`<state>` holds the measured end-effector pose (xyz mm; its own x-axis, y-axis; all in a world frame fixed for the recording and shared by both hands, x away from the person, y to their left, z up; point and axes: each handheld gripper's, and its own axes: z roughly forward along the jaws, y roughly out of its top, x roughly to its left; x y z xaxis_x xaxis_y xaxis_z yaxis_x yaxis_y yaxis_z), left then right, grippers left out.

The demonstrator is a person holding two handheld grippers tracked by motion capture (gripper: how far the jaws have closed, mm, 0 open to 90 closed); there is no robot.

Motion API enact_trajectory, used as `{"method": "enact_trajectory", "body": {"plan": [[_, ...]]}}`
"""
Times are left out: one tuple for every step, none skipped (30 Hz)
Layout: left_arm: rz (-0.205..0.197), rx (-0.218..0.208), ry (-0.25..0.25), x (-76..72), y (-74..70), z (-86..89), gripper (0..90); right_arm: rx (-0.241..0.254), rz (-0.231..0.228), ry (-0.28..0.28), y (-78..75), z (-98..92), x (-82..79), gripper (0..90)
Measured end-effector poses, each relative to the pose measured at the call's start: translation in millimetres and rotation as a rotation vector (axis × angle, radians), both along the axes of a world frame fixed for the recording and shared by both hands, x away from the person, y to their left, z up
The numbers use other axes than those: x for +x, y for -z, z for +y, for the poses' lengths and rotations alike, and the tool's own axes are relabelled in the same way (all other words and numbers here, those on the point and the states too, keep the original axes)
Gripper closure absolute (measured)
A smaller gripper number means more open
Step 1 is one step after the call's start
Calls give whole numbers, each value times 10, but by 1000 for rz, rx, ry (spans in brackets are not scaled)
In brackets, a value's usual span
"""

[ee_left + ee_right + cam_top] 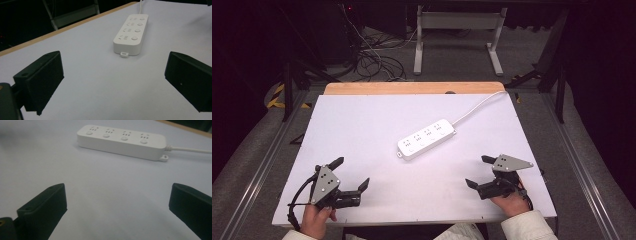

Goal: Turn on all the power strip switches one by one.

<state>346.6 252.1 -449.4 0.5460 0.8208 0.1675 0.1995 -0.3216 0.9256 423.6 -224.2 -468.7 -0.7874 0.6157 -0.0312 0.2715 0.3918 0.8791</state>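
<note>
A white power strip (427, 139) with several sockets and round buttons lies at an angle in the middle of the white table (362, 125). Its white cable (477, 106) runs off toward the far right edge. My left gripper (351, 174) rests low at the near left, open, with nothing between its jaws. My right gripper (480, 171) sits at the near right, also open and empty. In the left gripper view the strip (131, 33) lies ahead, end on. In the right gripper view the strip (122, 141) lies crosswise beyond the jaws.
A wooden strip (412, 88) borders the table's far edge. Beyond it stand a white metal frame (457, 35) and tangled cables (372, 60) on the floor. Dark stands flank both sides.
</note>
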Motion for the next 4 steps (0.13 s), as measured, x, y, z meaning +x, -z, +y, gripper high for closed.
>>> {"method": "enact_trajectory", "body": {"plan": [[2,7,-3,4,5,-1,25,0,-15,25,-14,-10,-12,40],[5,14,-3,15,11,4,26,5,-18,34,-22,-16,-16,40],[16,9,3,27,18,10,25,14,-18,36,-31,-28,-16,40],[37,-7,14,38,28,11,25,23,-15,34,-37,-37,-16,40]]}}
